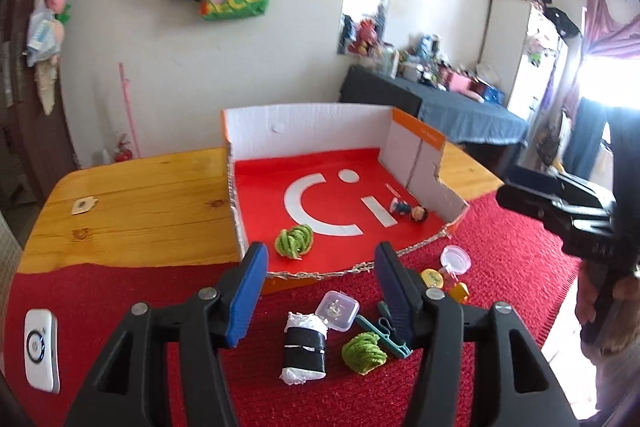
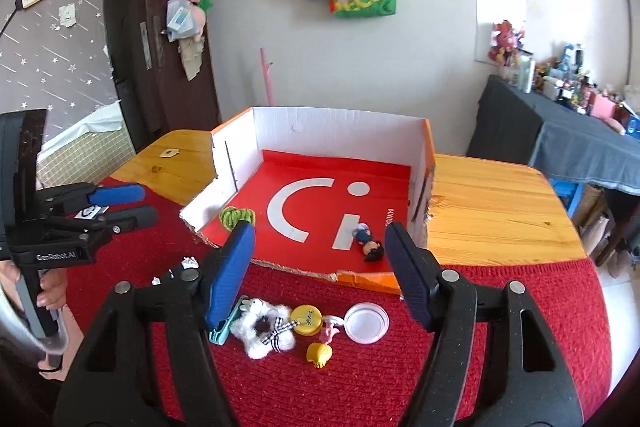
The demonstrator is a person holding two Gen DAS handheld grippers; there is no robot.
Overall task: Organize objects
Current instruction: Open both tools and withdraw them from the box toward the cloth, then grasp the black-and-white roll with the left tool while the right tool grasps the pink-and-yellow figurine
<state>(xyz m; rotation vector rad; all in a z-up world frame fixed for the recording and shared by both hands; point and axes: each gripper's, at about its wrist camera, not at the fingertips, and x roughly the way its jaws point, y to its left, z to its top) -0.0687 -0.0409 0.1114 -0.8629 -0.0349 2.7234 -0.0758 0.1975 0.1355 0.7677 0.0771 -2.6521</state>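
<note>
An open-fronted cardboard box (image 1: pixel 304 119) with a red floor stands on the table. Inside lie a green yarn ball (image 1: pixel 295 241) and a small doll figure (image 1: pixel 412 211). My left gripper (image 1: pixel 320 259) hangs open above the red mat, nothing between its fingers. Below it lie a black wrapped roll (image 1: pixel 305 347), a clear case (image 1: pixel 337 309), another green yarn ball (image 1: pixel 363 347) and a teal clip (image 1: pixel 384 331). My right gripper (image 2: pixel 320 233) is open and empty before the box (image 2: pixel 340 131). Under it sit a white plush (image 2: pixel 264 327), yellow disc (image 2: pixel 306 319), clear round lid (image 2: pixel 367 321) and yellow toy (image 2: pixel 319 353).
A white device (image 1: pixel 40 351) lies on the red mat (image 1: pixel 500 267) at the left. The wooden table (image 1: pixel 140 211) carries a small tag (image 1: pixel 83 205). A person's hand (image 2: pixel 50 295) holds the left tool at the left edge. A dark-covered bed with clutter stands behind.
</note>
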